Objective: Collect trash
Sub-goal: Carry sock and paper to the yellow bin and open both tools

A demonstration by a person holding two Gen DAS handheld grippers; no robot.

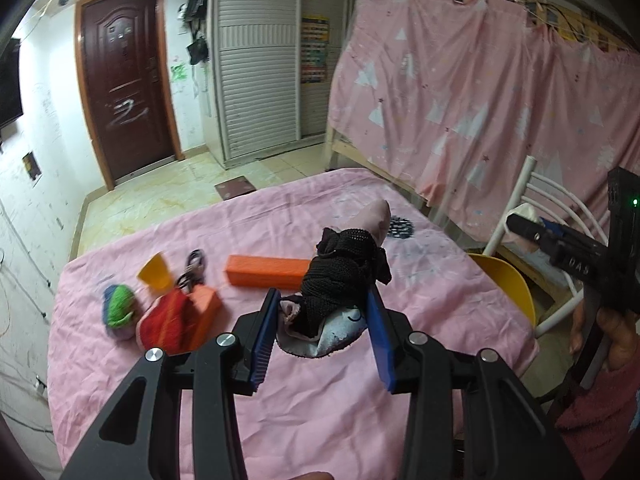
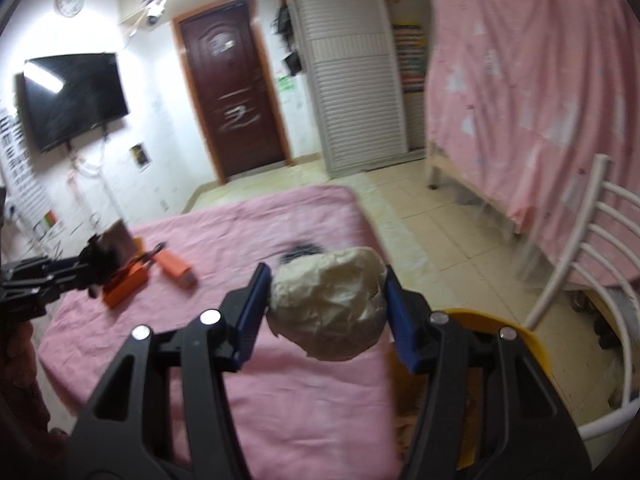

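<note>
My left gripper (image 1: 323, 290) is shut on a bundle of black mesh cloth (image 1: 340, 276) wrapped with pink and grey fabric, held above the pink-covered table (image 1: 280, 400). My right gripper (image 2: 325, 270) is shut on a crumpled white paper ball (image 2: 328, 304) over the table's right edge. A yellow bin (image 2: 524, 336) stands just beside that edge, below and right of the paper ball. In the left wrist view the right gripper (image 1: 516, 224) shows at the far right above the yellow bin (image 1: 508, 284). The left gripper (image 2: 94, 250) appears at the left in the right wrist view.
On the table lie a long orange box (image 1: 266, 270), a small orange block (image 1: 206, 304), a red cloth (image 1: 164, 320), a green and blue ball (image 1: 118, 306), a yellow piece (image 1: 154, 276) and a black cable (image 1: 194, 266). A white chair (image 2: 580, 260) stands behind the bin, by a pink-curtained bed (image 2: 540, 100).
</note>
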